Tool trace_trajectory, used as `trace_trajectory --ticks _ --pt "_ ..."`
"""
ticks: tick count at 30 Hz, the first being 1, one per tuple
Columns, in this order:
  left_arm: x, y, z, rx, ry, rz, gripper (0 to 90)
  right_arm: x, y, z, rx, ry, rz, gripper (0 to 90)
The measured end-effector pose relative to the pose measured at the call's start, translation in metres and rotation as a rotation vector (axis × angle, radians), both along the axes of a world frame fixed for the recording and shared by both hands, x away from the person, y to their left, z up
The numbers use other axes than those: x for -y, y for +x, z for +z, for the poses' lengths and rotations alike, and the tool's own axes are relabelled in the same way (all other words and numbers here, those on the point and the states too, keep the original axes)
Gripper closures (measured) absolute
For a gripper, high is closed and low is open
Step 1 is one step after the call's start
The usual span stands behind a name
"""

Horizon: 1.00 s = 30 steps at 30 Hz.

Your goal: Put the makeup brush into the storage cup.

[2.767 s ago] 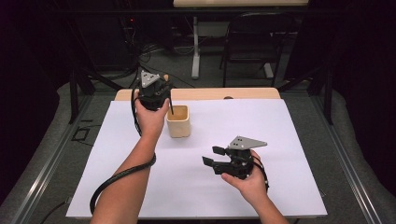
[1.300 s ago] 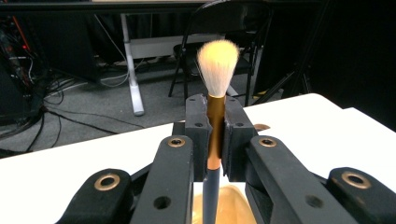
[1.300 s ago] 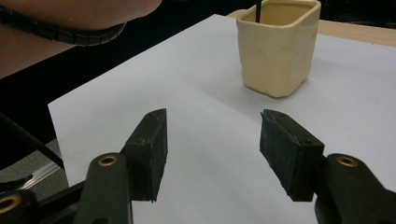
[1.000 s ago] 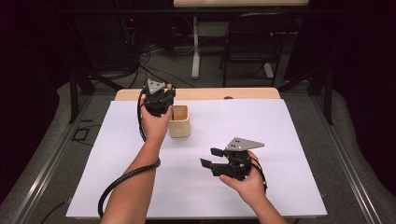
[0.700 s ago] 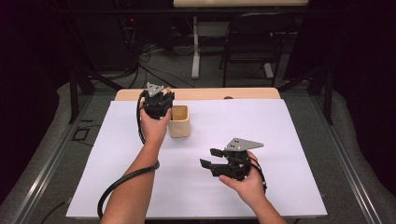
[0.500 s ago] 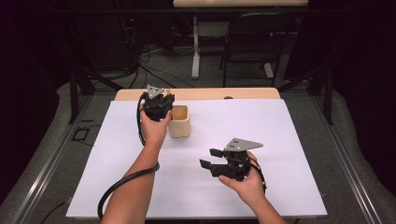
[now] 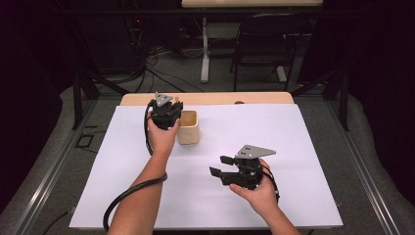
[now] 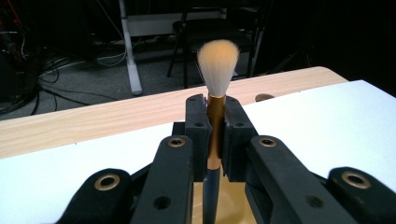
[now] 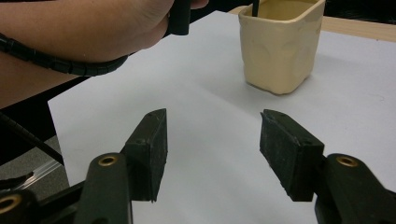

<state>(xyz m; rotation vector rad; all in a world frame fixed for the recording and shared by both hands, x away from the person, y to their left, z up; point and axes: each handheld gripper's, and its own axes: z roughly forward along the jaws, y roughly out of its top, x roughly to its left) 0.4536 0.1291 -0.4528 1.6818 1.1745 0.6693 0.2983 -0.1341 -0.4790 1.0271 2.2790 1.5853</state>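
Left gripper (image 8: 216, 135), fingers pinching the gold ferrule of a soft-bristled cosmetic brush with dark slim handle (image 8: 216, 70), bristles up, handle end dipping into the cream-coloured squarish plastic cup (image 7: 188, 127) on the white-covered bench (image 7: 293, 132). Right gripper (image 9: 212, 149) near the bench's front, fingers spread, empty. Brush probably light and stiff-stemmed, tuft easily crushed; best held at ferrule or handle. Cup likely light, prone to tipping
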Motion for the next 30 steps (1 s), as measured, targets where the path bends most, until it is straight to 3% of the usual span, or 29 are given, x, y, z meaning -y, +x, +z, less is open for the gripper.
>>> trace_trajectory --ticks 30 --pt "0.004 0.0 -0.011 -0.021 0.017 -0.01 83.2 0.0 0.0 0.0 -0.002 -0.002 0.001 41.7"
